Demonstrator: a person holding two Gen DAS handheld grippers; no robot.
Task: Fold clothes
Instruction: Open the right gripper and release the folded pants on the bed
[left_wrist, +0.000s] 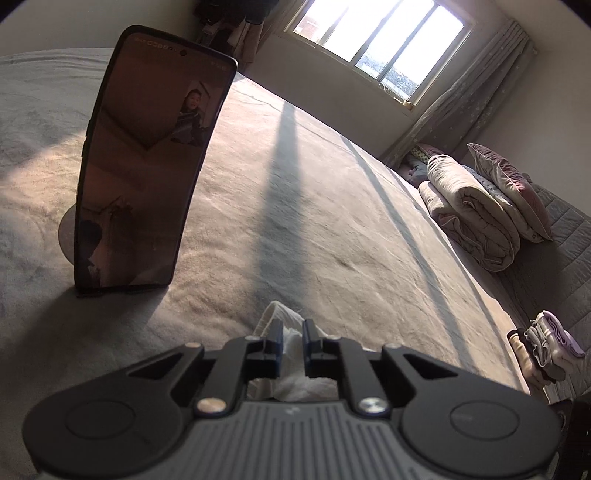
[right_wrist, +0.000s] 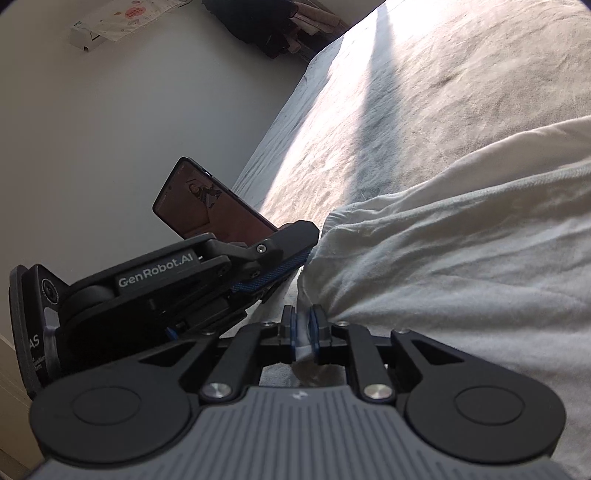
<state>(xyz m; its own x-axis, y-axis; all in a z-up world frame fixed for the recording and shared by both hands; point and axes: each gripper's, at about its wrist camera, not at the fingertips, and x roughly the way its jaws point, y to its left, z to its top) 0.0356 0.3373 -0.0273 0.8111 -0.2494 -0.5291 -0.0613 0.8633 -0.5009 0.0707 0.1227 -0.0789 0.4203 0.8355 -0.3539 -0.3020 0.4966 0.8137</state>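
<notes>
A white garment (right_wrist: 461, 251) lies bunched on the bed, filling the right half of the right wrist view. My right gripper (right_wrist: 303, 325) is shut on a fold of its edge. My left gripper (left_wrist: 291, 339) is shut on another part of the same white garment (left_wrist: 284, 317), which pokes out between and above its fingers. In the right wrist view the left gripper (right_wrist: 299, 251) shows from the side, just left of my right one, its blue pad pressed against the cloth edge. Both grippers are low over the bed.
A grey-beige bedspread (left_wrist: 314, 206) covers the bed. A black phone (left_wrist: 147, 162) stands upright on a stand at the left, close to the left gripper; it also shows in the right wrist view (right_wrist: 210, 210). Rolled quilts and pillows (left_wrist: 487, 206) and folded clothes (left_wrist: 546, 343) lie at the right.
</notes>
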